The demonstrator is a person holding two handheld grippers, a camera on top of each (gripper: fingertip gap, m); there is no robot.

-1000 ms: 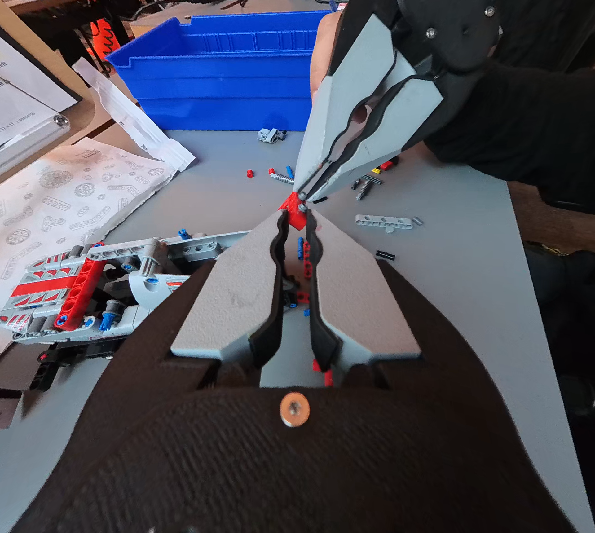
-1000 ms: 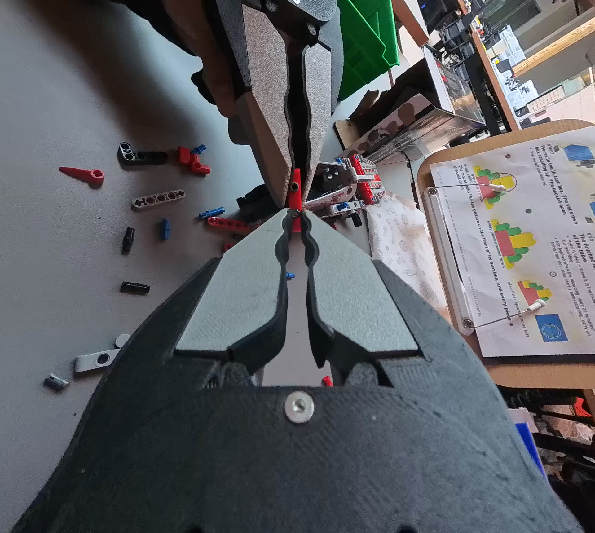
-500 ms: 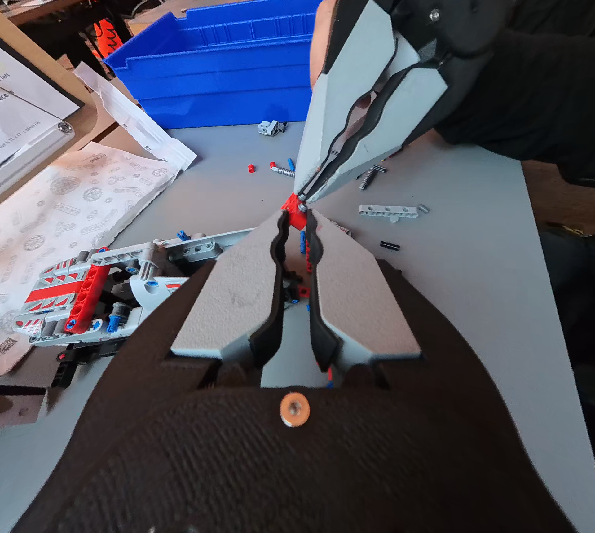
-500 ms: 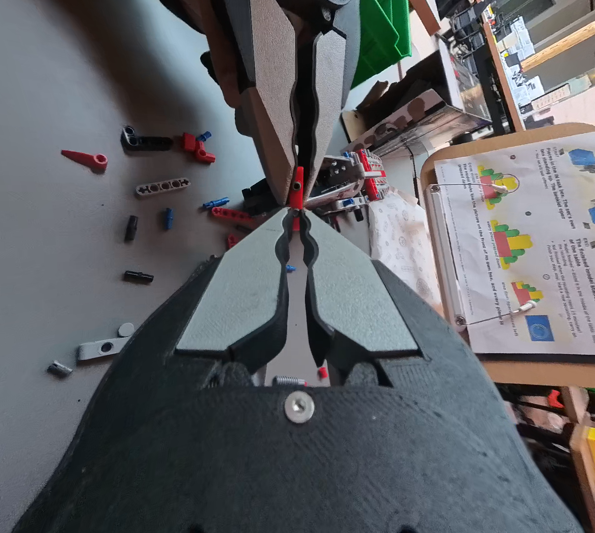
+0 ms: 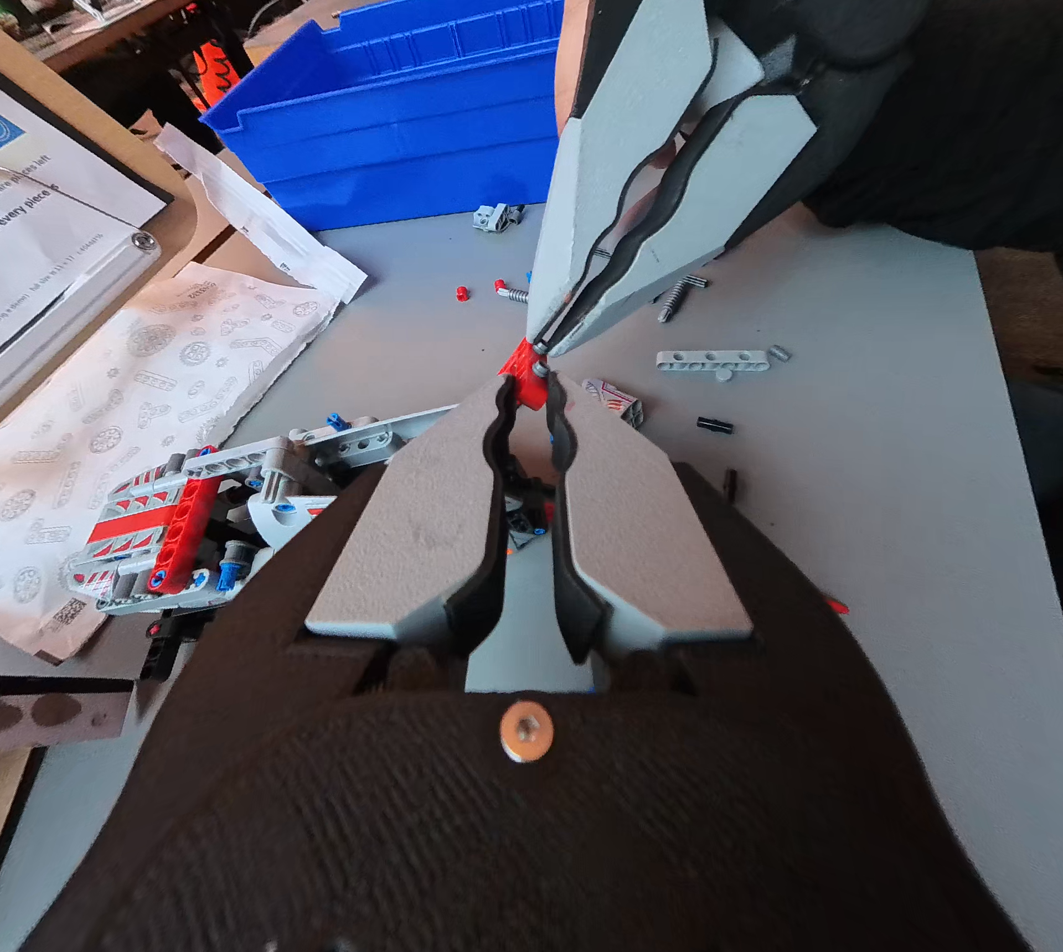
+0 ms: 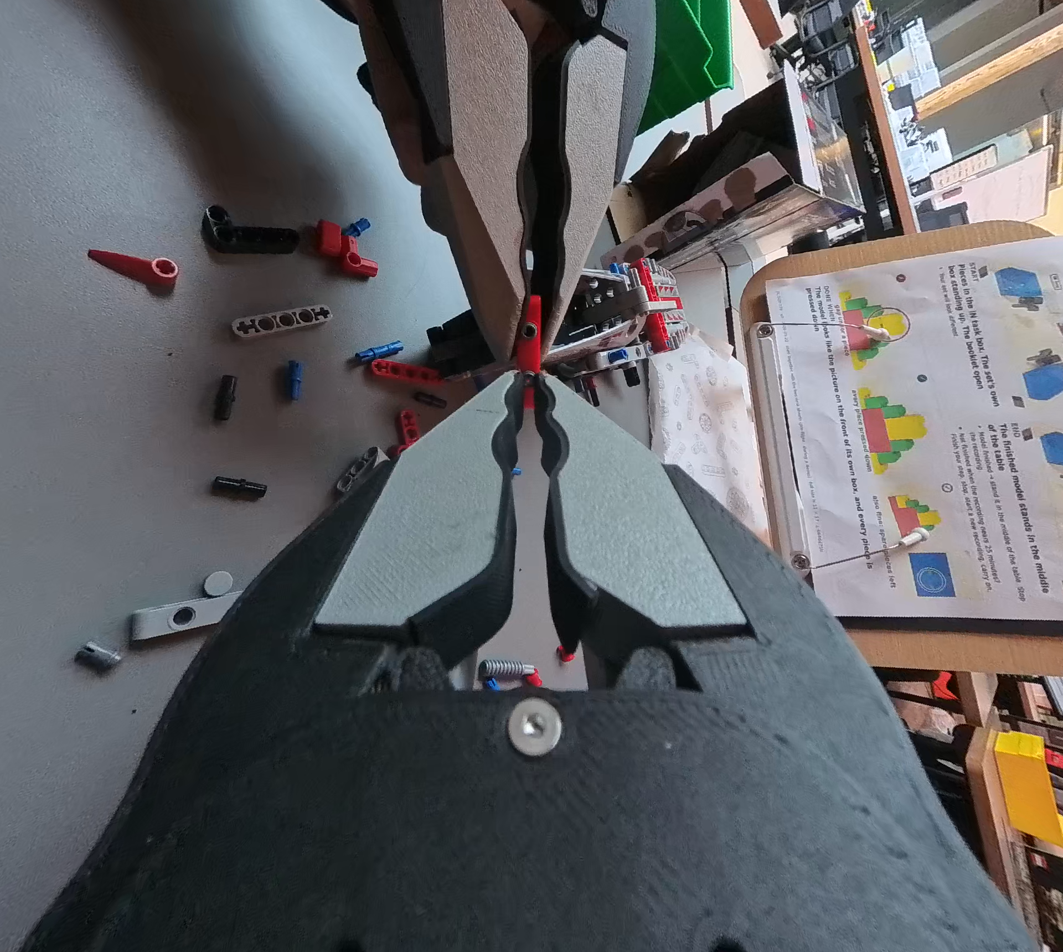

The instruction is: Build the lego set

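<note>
Printed sheet (image 6: pixel 932 441) on clipboard at my right side; bears text and coloured brick pictures, not copied here. Patterned paper bag (image 5: pixel 149 378) under model.

My left claw (image 5: pixel 526 384) clamps red piece (image 5: pixel 526 375) at fingertips, above grey table (image 5: pixel 863 464). Piece small, flat, with hole; long axis runs along left fingers, toward right claw. My right claw (image 6: pixel 529 381) pinches small grey pin (image 5: pixel 539 356) seated in piece's hole. Claws meet tip to tip.

Half-built model (image 5: pixel 190 516) lies on its side, left of claws: grey, red, striped panels. Blue bin (image 5: pixel 402 119) behind. Loose bits scattered on table.
</note>
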